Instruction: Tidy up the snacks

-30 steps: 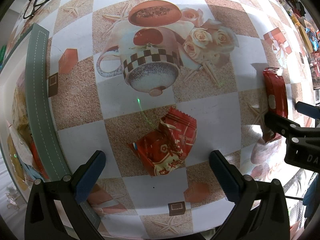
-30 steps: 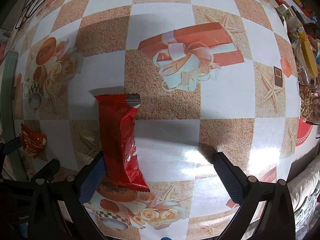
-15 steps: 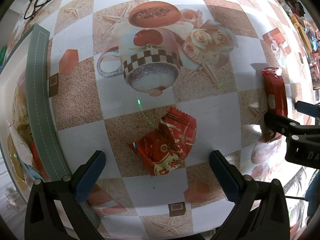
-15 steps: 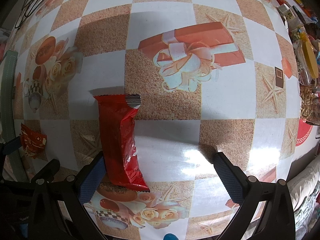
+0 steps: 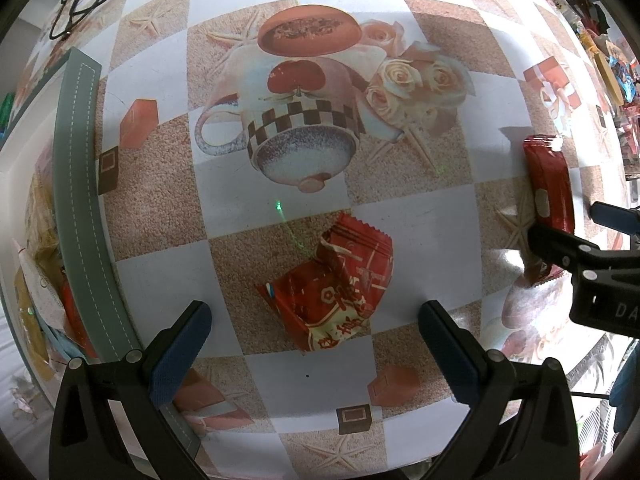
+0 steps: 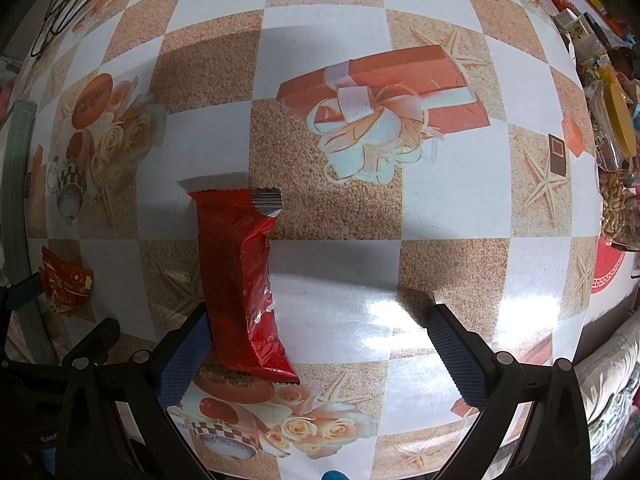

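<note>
Both jaws spread wide and empty — left gripper [image 5: 310, 332] straddles the crumpled red snack packet [image 5: 334, 290] on the checkered tablecloth [image 5: 160, 208], right gripper [image 6: 316, 344] has the long red wrapper [image 6: 240, 276] by its left finger [image 6: 184, 356], contact unclear — green-rimmed tray [image 5: 78, 200] at far left.
</note>
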Demonstrator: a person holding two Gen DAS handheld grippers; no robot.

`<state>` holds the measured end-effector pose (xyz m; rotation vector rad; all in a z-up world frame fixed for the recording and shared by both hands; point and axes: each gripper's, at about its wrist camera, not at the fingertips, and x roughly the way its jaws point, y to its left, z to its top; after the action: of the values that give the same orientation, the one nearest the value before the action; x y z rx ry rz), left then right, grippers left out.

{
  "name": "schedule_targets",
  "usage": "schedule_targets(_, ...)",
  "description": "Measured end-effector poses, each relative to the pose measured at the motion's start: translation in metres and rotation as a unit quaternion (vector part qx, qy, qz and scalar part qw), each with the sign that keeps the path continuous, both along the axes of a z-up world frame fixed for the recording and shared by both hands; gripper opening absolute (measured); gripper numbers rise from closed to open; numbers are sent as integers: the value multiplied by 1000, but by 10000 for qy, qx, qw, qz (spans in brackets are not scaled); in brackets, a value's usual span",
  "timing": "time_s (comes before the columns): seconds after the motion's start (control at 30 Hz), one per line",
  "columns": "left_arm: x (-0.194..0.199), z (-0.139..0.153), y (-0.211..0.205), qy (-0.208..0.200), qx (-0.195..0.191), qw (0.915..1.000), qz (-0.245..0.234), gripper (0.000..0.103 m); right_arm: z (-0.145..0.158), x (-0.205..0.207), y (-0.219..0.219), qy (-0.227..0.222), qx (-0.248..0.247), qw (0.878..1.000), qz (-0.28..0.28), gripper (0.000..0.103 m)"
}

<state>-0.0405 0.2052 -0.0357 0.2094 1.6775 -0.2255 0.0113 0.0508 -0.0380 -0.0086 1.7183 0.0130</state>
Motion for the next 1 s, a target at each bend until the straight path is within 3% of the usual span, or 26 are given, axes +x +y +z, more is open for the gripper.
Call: schedule_targets(1.0, -2, 0, 1, -68, -21, 10000, 19, 103, 0, -3, 0, -44, 5, 10000, 7, 103)
